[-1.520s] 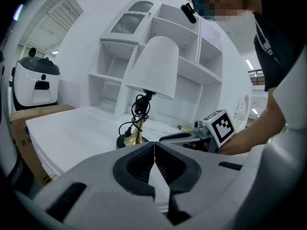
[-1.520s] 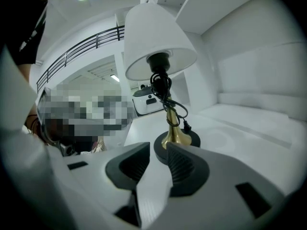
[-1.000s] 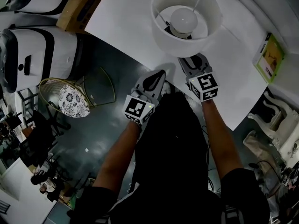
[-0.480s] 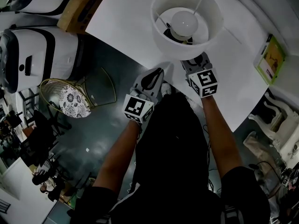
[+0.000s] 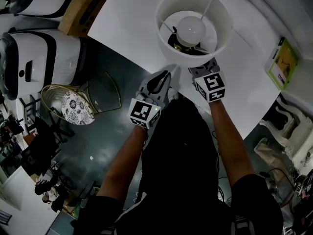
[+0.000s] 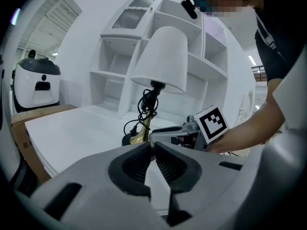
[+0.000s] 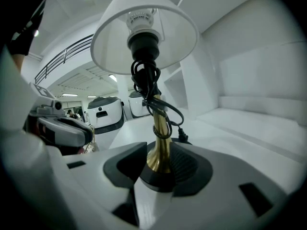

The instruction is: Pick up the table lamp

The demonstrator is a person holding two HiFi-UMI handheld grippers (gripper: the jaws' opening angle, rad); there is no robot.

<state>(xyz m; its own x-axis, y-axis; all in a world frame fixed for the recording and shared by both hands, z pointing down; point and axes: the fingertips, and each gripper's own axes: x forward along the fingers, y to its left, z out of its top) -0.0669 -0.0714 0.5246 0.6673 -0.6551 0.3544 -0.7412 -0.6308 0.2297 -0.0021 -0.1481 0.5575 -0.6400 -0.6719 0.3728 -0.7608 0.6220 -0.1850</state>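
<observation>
Between the jaws of the right tool (image 7: 159,153) stands the brass stem (image 7: 162,133) of the table lamp (image 5: 193,26). Those jaws are opening. A gap shows between the stem and the left-hand pad in that tool's own view, so the pads are spread round the stem and do not pinch it. Just under the jaw tips sits the lamp's dark round base (image 7: 156,178), on the white worktop (image 5: 132,23). A black cord (image 7: 156,92) is wound round the stem above the tool. The white shade (image 7: 144,30) with its bulb (image 5: 191,27) hangs straight over the tool, and in the head view it covers the right tool's tips. The left tool (image 6: 153,145) is held just beside the right one, short of the lamp, with its jaws pressed together on nothing. Beyond its tips are the lamp and the right tool, and behind them a white shelf unit (image 6: 120,61).
</observation>
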